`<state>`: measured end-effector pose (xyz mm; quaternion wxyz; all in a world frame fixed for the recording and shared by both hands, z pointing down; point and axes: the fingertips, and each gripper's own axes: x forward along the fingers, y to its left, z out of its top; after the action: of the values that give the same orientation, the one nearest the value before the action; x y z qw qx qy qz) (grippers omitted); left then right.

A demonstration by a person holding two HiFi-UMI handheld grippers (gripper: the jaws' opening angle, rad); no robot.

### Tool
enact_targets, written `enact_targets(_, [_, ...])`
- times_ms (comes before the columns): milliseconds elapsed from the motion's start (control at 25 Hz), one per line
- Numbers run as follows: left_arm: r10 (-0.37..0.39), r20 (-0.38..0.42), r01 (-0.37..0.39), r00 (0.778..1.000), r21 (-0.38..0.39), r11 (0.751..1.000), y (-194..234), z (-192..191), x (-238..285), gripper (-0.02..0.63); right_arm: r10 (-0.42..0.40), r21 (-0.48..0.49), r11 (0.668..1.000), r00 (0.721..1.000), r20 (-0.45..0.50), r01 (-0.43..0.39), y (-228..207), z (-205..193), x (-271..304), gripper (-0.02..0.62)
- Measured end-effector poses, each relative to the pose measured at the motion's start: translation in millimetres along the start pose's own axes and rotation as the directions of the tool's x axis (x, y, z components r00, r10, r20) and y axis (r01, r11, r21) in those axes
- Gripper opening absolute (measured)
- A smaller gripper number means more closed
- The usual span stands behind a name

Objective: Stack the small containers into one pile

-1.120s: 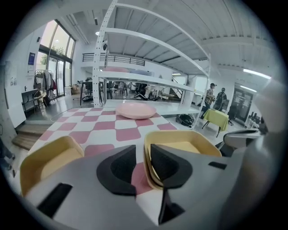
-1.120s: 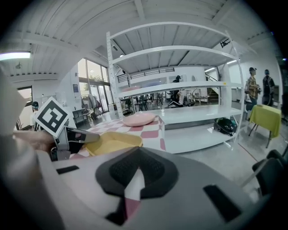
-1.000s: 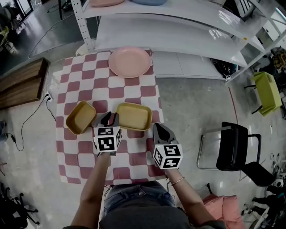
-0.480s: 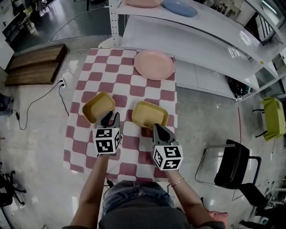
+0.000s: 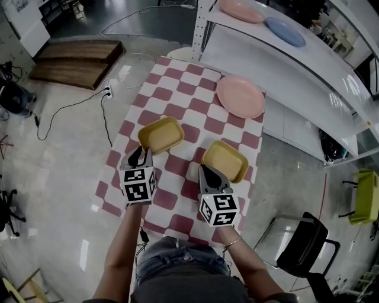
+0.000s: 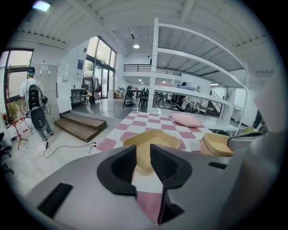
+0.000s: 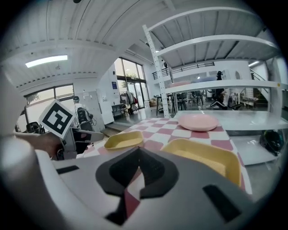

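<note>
On the floor at far left lies a wooden platform (image 5: 77, 56), and a black cable (image 5: 71, 109) runs across the floor toward the table, which is covered by a red-and-white checked tablecloth (image 5: 177, 89).

Over the near left part of the cloth hangs the left gripper (image 5: 141, 156). Its jaws are a little apart with nothing between them. In the left gripper view the gap lines up with the near corner of the left yellow container (image 5: 161, 134), which sits just beyond the tips.

Further right, the right gripper (image 5: 207, 175) hovers over the cloth with its jaws closed tip to tip and empty. The right yellow container (image 5: 225, 160) rests just beyond it and slightly to its right, near the table's right edge.

The two containers stand apart from each other, both upright and empty, not stacked.

Farther back on the right side of the cloth sits a pink plate (image 5: 240, 96). Past the table, a white shelf rack (image 5: 308, 77) carries a second pink plate (image 5: 240, 10) and a blue plate (image 5: 284, 31). A black chair (image 5: 299, 248) stands on the floor at near right.
</note>
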<state>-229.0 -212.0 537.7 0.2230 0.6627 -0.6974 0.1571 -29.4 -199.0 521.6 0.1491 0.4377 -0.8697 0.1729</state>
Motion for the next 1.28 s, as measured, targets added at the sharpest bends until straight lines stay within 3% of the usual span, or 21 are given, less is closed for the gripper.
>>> enact_targets(320, [0.077,-0.019,-0.078,0.997,-0.095,0.992,38.9,-4.3,6.5,0.106,0.101,-0.036,0.994,0.994,-0.051,-0.103,37.5,-2.6,40.9,0.011])
enact_targets(680, [0.073,-0.067,-0.083,0.995,-0.173,0.981,57.8,-10.9,37.0,0.107,0.113,-0.015,0.993,0.989,-0.096,-0.115,46.4,-10.5,66.1,0.011])
enact_targets(1280, [0.097,-0.164,-0.125,0.982,-0.173,0.977,56.7,-23.9,79.2,0.107,0.153,0.004,0.988,0.976,-0.155,-0.154,50.9,-30.0,81.4,0.011])
